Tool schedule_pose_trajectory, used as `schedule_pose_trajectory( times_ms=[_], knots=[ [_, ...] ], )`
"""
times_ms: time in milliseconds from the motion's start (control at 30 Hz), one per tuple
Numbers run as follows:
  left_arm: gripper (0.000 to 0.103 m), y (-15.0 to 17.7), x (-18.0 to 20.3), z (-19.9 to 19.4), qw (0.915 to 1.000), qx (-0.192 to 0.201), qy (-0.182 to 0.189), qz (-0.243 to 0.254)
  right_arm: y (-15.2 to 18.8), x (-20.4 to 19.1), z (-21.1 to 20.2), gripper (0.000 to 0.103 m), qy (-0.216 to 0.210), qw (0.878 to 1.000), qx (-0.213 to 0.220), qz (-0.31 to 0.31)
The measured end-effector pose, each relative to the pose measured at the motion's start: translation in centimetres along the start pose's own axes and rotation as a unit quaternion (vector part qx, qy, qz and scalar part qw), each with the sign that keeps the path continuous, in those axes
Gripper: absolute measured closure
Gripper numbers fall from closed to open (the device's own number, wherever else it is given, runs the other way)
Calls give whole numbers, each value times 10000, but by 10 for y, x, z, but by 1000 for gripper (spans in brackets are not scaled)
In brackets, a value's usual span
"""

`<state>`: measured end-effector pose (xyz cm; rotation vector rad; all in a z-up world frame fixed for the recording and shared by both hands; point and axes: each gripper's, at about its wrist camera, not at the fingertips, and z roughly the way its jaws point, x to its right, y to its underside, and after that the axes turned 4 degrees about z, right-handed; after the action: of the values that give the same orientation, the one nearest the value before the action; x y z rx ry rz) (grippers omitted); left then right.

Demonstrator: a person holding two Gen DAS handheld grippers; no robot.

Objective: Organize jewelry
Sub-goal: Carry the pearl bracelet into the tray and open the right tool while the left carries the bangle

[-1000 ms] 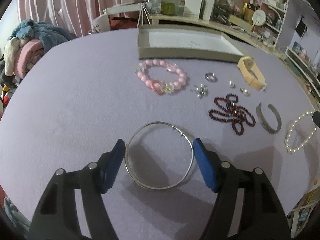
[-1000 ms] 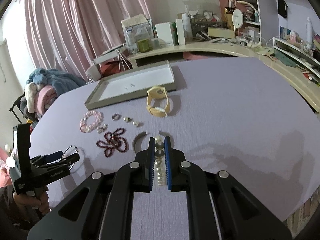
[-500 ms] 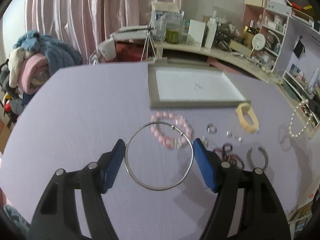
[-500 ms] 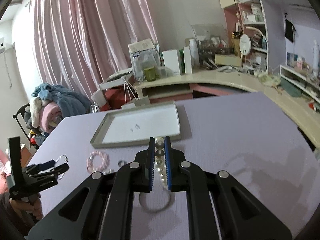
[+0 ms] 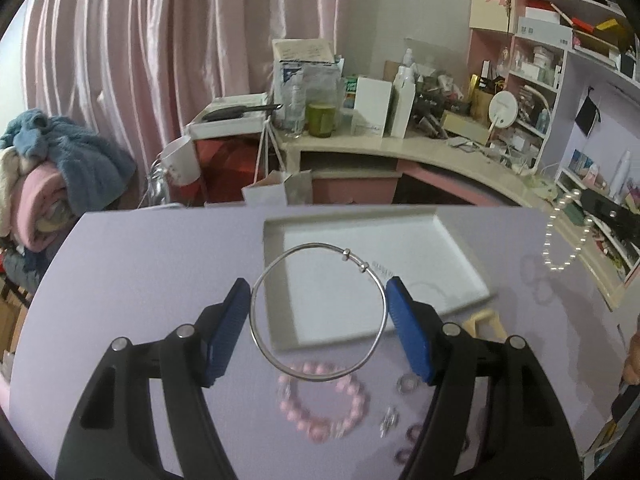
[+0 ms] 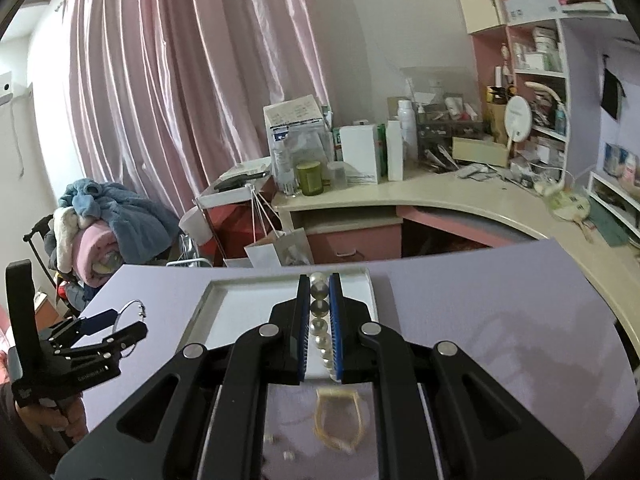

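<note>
Left wrist view shows the left gripper point(image 5: 319, 314) clamping a silver bangle point(image 5: 318, 312) between its blue pads, lifted above the grey tray point(image 5: 460, 256). The right gripper point(image 6: 319, 330) pinches a pearl strand point(image 6: 319, 308) over the same tray. Nothing sits in the tray, as far as I can see; the pink bead bracelet point(image 5: 324, 404), small ring point(image 5: 406, 384) and cream cuff point(image 6: 338, 420) wait on the purple table point(image 5: 140, 280).

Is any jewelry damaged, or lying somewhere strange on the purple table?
Nothing stands out. The silver bangle and pearl bracelet are held above the tray; the pink bead bracelet lies intact.
</note>
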<state>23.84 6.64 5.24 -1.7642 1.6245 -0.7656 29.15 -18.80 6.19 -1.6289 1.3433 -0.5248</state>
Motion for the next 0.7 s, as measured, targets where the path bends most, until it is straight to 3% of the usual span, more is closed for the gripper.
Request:
schedule_pose_trajectory(
  times_ms=[267,700],
  knots=[
    [34,-34,3,53,9999,-41,135,-32,-17,-9,78,93,-48,9992,-382,-83],
    [34,-49,0,126,9994,-308,146,-73,-5,-7,174,93,-155,9937,-1091,-220]
  ],
)
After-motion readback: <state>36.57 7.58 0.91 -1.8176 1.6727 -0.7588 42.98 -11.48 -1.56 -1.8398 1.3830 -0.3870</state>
